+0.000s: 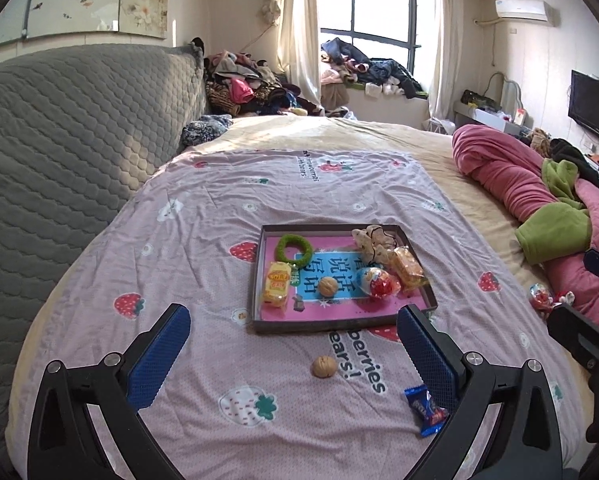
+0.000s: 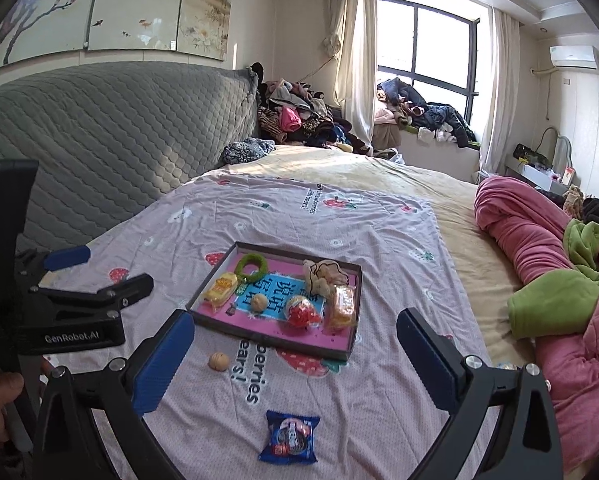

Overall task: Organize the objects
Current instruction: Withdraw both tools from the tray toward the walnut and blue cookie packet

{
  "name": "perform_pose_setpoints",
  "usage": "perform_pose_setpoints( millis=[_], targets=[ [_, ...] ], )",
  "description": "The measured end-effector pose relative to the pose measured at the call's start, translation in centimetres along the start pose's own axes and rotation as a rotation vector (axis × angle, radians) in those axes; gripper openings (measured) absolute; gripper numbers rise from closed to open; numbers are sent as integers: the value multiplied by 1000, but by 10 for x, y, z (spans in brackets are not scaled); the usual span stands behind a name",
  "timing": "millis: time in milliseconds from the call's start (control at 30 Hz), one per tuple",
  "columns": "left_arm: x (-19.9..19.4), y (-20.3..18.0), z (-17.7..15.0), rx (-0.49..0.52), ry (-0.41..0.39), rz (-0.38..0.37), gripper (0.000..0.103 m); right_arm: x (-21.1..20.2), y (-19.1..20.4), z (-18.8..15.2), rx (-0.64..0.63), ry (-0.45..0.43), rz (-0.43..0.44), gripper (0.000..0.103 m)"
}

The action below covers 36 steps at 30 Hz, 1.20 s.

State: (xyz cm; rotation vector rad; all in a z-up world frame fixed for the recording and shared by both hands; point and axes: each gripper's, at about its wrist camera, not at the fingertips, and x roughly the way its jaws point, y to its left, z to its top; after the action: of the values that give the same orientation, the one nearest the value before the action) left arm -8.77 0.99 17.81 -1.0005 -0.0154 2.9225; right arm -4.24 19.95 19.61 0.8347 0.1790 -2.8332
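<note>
Bed: a wide bed covered by a pale pink strawberry-print sheet (image 1: 203,216), on which everything in this task rests.
Tray: a shallow dark-rimmed tray (image 1: 259,276) with a pink and blue printed floor sits mid-sheet, ahead of both tools.
Already in the tray: a beige hair scrunchie (image 1: 373,242) at the far right corner, a green fuzzy ring (image 1: 293,248) at the far left, a red and white egg-shaped sweet (image 1: 377,282), two yellow wrapped snacks (image 1: 276,283), one at each side, and one walnut (image 1: 327,286) in the middle.
Still outside, on the sheet: a blue wrapped biscuit (image 2: 289,436) closest to the cameras, a second walnut (image 1: 324,367) just short of the tray's near rim, and what looks like another red and white sweet (image 1: 539,298) off to the right beside the pink quilt.
Left gripper (image 1: 293,356): jaws spread wide, nothing between them, raised above the loose walnut.
Right gripper (image 2: 295,364): jaws equally wide apart, empty, raised over the blue biscuit.
Progress: judged well past halfway; six items are stowed and about three remain to be collected.
</note>
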Motion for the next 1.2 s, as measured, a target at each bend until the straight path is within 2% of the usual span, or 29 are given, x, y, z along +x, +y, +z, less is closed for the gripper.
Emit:
perform_pose_setpoints(
  millis=[900,1200],
  targets=[
    [-74,11,-59,-5,-38,1,103,-66,49,-58,-31,-15,5,102],
    [-77,19,-81,-24,-33,-3,103,-68,49,-79,-10,-11,5,102]
  ],
)
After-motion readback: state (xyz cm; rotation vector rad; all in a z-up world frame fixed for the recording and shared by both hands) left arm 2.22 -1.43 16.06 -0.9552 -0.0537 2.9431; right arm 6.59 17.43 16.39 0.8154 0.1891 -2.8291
